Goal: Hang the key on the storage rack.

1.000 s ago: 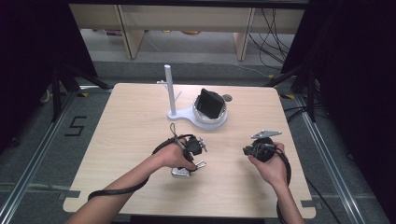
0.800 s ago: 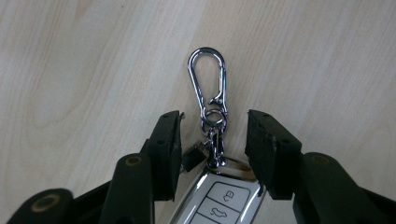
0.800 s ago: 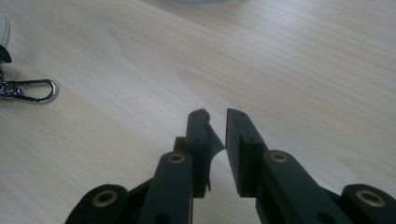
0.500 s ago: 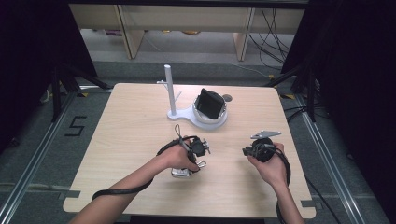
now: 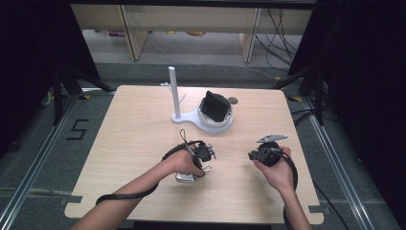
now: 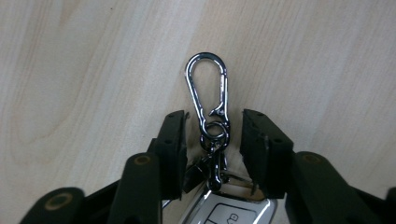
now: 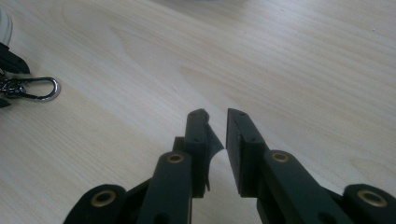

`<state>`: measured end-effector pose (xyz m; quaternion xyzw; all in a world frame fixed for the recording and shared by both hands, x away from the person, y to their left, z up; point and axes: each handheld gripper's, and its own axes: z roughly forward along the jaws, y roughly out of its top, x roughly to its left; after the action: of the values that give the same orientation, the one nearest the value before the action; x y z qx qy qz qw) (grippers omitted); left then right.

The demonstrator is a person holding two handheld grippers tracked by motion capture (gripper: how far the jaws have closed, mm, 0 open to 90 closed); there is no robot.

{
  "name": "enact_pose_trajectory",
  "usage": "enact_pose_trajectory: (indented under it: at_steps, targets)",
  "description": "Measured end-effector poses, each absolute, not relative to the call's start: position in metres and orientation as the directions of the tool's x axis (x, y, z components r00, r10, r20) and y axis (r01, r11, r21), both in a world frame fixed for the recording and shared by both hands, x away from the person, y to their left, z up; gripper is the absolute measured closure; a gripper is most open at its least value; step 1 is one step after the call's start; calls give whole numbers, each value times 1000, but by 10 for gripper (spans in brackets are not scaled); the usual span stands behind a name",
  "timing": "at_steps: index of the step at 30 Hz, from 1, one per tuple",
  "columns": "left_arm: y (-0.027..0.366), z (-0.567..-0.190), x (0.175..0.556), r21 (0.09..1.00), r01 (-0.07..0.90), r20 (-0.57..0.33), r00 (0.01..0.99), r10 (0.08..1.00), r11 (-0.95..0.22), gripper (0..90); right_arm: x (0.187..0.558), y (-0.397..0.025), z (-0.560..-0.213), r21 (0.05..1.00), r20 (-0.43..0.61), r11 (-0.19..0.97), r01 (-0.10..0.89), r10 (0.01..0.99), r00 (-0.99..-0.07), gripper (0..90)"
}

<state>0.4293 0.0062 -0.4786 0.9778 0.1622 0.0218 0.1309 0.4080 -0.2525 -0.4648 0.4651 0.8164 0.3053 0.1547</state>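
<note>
Left gripper view: left tool (image 6: 212,140) spread apart astride the key ring (image 6: 215,129), flat on the table (image 6: 93,70) near the middle. Best closing squarely across the ring. Right tool (image 7: 215,121) slightly parted, empty.

Light wood-grain table (image 5: 119,143), square top with rounded corners, white stand (image 5: 201,117) with upright post toward the far edge, black pouch (image 5: 215,106) sitting in its round dish, silver carabiner key ring (image 6: 208,93) with key fob (image 6: 229,212) lying flat near the front
</note>
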Motion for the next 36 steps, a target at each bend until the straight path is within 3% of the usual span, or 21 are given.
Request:
enact_pose_trajectory:
  at_steps: [6,20,21,27,36]
  targets:
    - [7,-478,433,254,328,-23,942,334,-910,740,407,-252,-465,639,38,375,672,857,-514,793]
    - [10,-479,431,278,315,-19,946,323,-908,755,407,-253,-467,639,30,384,667,853,-521,791]
    - [11,-478,431,287,316,-25,946,323,-904,808,408,-252,-467,639,38,380,669,853,-521,791]
    - [12,-477,429,309,322,-17,943,333,-895,834,408,-252,-467,637,36,384,668,851,-524,790]
    - [8,-476,424,292,249,46,961,274,-923,835,408,-252,-468,641,43,373,671,855,-517,780]
